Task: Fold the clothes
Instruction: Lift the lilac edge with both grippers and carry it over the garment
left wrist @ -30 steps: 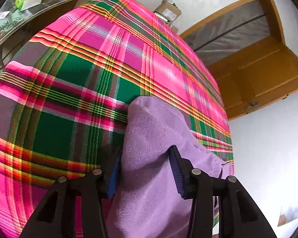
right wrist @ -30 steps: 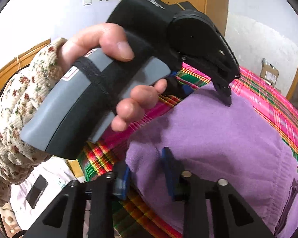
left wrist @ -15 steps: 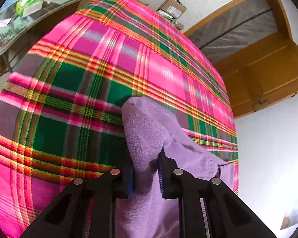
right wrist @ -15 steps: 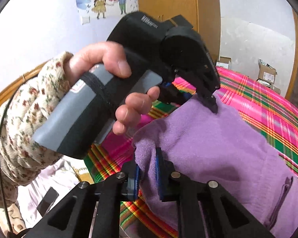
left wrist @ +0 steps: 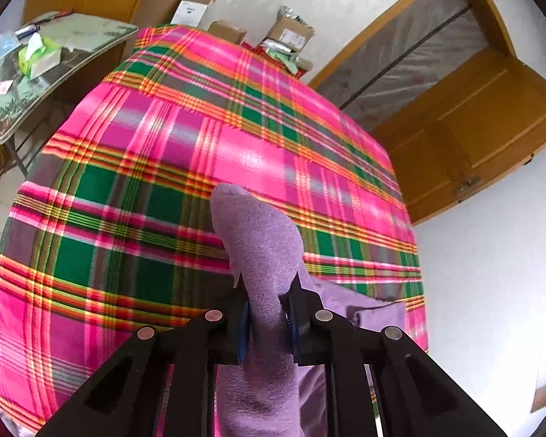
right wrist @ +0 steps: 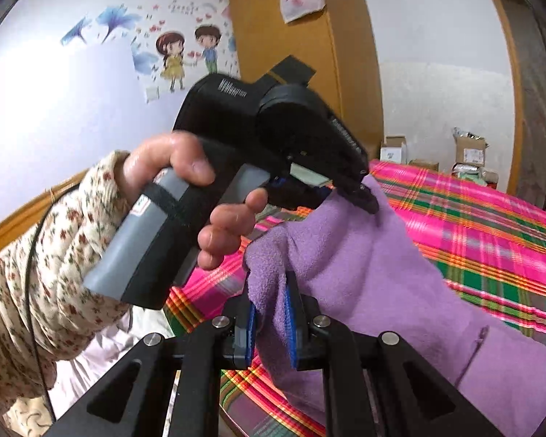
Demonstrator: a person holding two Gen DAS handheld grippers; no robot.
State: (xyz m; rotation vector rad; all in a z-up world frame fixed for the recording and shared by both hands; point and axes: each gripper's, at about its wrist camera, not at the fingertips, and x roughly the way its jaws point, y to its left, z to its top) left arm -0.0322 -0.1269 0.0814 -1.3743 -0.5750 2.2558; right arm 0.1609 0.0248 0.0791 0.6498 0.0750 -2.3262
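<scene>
A purple fleece garment (left wrist: 262,247) hangs lifted over the pink and green plaid bed cover (left wrist: 156,189). My left gripper (left wrist: 267,318) is shut on a bunched edge of it, which sticks up past the blue pads. In the right wrist view the same garment (right wrist: 364,266) spreads to the right and my right gripper (right wrist: 273,324) is shut on its near corner. The left gripper's black and grey body (right wrist: 236,167) shows there too, held by a hand (right wrist: 185,167) in a floral sleeve, its tip pinching the cloth's upper edge.
A side table (left wrist: 36,73) with tissues and small items stands left of the bed. Cardboard boxes (left wrist: 287,32) sit past the far end. A wooden door (left wrist: 473,138) is at the right. A wardrobe (right wrist: 309,73) with a hanging plastic bag stands behind.
Both grippers went from open to shut on the purple garment's edge, then rose with it. The cloth now hangs higher off the bed cover.
</scene>
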